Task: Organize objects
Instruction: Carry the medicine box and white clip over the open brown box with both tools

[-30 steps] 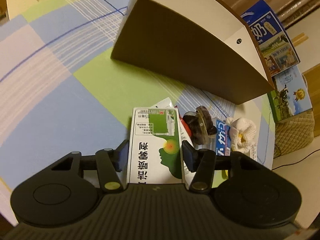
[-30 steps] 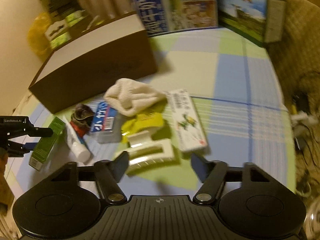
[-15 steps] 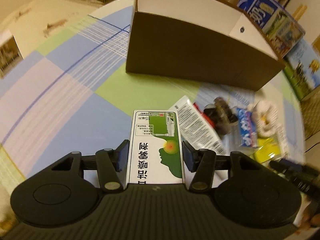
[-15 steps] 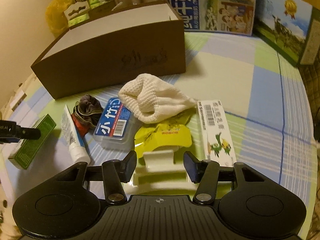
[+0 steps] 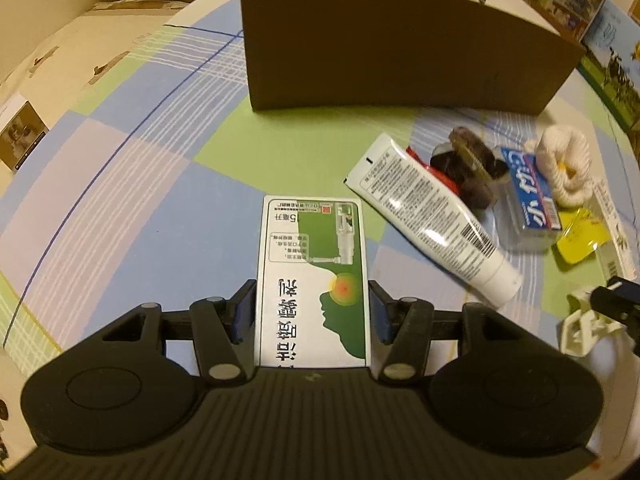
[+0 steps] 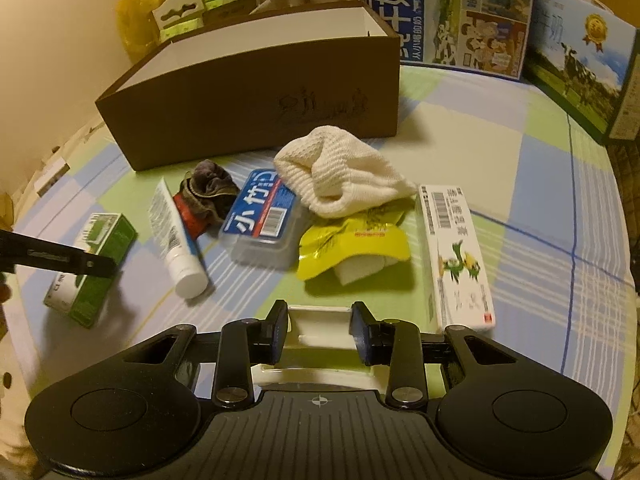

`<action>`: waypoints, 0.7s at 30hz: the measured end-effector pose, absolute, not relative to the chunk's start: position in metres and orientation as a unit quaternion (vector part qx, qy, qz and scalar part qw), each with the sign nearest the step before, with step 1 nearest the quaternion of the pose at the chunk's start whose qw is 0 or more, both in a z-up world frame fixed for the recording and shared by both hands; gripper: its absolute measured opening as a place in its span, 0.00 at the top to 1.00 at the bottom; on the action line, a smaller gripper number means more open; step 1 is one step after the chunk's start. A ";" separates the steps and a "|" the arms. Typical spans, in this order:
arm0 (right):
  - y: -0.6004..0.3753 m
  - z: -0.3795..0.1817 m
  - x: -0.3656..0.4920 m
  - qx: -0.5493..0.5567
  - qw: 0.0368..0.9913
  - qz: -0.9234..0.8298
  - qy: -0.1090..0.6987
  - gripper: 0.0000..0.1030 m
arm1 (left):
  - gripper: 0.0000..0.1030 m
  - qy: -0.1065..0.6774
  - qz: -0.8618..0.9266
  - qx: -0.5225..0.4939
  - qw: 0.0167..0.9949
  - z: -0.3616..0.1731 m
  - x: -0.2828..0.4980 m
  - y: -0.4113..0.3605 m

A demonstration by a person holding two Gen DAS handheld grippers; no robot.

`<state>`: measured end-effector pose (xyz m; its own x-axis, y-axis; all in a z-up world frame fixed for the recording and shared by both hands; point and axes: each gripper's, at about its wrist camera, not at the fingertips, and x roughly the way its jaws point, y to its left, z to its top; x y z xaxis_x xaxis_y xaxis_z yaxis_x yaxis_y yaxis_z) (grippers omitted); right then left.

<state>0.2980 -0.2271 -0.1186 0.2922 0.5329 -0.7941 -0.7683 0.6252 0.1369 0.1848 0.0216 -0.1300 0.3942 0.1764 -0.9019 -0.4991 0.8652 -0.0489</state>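
Since the earlier frame the right gripper (image 6: 319,332) has been brought down and its fingers closed in around the white hair clip (image 6: 320,322), which is now clamped between the pads at the near edge of the checked tablecloth (image 6: 540,184). The left gripper (image 5: 312,312) is still shut on the green-and-white medicine box (image 5: 314,276), held by its long sides with the far end pointing toward the brown cardboard box (image 5: 400,52). To the right of the medicine box a white tube (image 5: 432,216) is laid at a slant, touching a dark scrunchie (image 5: 468,160). Further right are seen a clear case with a blue label (image 6: 262,216), a cream knitted cloth (image 6: 344,172), a yellow sachet (image 6: 352,246) and a long white carton (image 6: 456,256).
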 end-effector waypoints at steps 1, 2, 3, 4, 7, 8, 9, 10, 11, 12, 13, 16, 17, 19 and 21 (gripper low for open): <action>-0.230 -0.117 0.295 -0.134 0.793 0.409 0.430 0.69 | 0.50 0.511 0.206 -0.150 0.821 -0.130 0.186 0.021; -0.232 -0.116 0.294 -0.132 0.795 0.407 0.431 0.69 | 0.50 0.512 0.204 -0.144 0.822 -0.131 0.187 0.020; -0.234 -0.115 0.292 -0.130 0.796 0.406 0.431 0.69 | 0.50 0.512 0.202 -0.137 0.823 -0.131 0.187 0.019; -0.236 -0.114 0.290 -0.127 0.797 0.403 0.430 0.70 | 0.50 0.513 0.200 -0.129 0.825 -0.131 0.188 0.018; -0.241 -0.108 0.285 -0.121 0.802 0.398 0.428 0.70 | 0.51 0.508 0.192 -0.119 0.831 -0.127 0.185 0.017; -0.242 -0.106 0.284 -0.118 0.804 0.396 0.427 0.70 | 0.51 0.506 0.187 -0.120 0.833 -0.124 0.183 0.018; -0.243 -0.103 0.283 -0.115 0.806 0.395 0.426 0.70 | 0.51 0.503 0.184 -0.122 0.836 -0.121 0.181 0.017; -0.244 -0.100 0.281 -0.110 0.808 0.393 0.424 0.70 | 0.51 0.498 0.178 -0.125 0.839 -0.116 0.180 0.017; -0.244 -0.097 0.281 -0.107 0.810 0.392 0.423 0.70 | 0.51 0.494 0.174 -0.124 0.843 -0.111 0.178 0.017; -0.244 -0.094 0.280 -0.104 0.812 0.391 0.422 0.70 | 0.51 0.491 0.169 -0.123 0.846 -0.105 0.177 0.017; -0.242 -0.090 0.279 -0.100 0.814 0.390 0.419 0.70 | 0.51 0.486 0.163 -0.123 0.850 -0.098 0.176 0.016; -0.235 -0.079 0.279 -0.095 0.819 0.390 0.410 0.70 | 0.51 0.472 0.144 -0.123 0.861 -0.076 0.179 0.021; -0.232 -0.075 0.279 -0.092 0.822 0.390 0.406 0.70 | 0.51 0.467 0.137 -0.123 0.865 -0.069 0.181 0.023; -0.226 -0.066 0.281 -0.085 0.826 0.388 0.401 0.70 | 0.51 0.455 0.126 -0.121 0.873 -0.053 0.187 0.028; -0.217 -0.057 0.284 -0.076 0.827 0.391 0.396 0.70 | 0.51 0.443 0.118 -0.117 0.881 -0.038 0.195 0.034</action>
<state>0.2842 -0.2169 -0.0570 0.3801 0.5862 -0.7155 -0.7070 0.6829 0.1838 0.1954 0.0340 -0.0380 0.5791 0.1042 -0.8085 -0.3112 0.9449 -0.1012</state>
